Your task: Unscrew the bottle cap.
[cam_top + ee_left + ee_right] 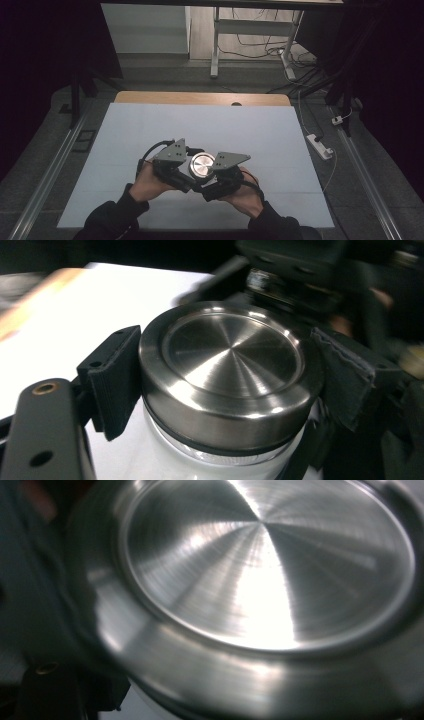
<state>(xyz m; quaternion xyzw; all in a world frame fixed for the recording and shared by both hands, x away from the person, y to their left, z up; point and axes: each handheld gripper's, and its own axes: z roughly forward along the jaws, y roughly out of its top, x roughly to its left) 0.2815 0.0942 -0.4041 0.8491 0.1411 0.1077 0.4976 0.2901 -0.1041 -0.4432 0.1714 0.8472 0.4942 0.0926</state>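
Observation:
A jar with a brushed steel lid [202,165] is held just above the table between both hands. In the left gripper view, the lid [232,357] sits on a pale jar body [165,455] with a black seal ring. My left gripper [230,377] has its black pads [112,382] pressed on opposite sides of the lid's rim. My right gripper [214,176] sits close against the jar's right side; its view is almost all lid [265,565], and its jaws are hidden, so what they touch is unclear.
The table carries a pale mat [200,125], with a wooden edge [200,98] at the far side. Beyond it are a desk frame [216,45] and loose cables on the floor. A power strip [320,146] lies off the table's right.

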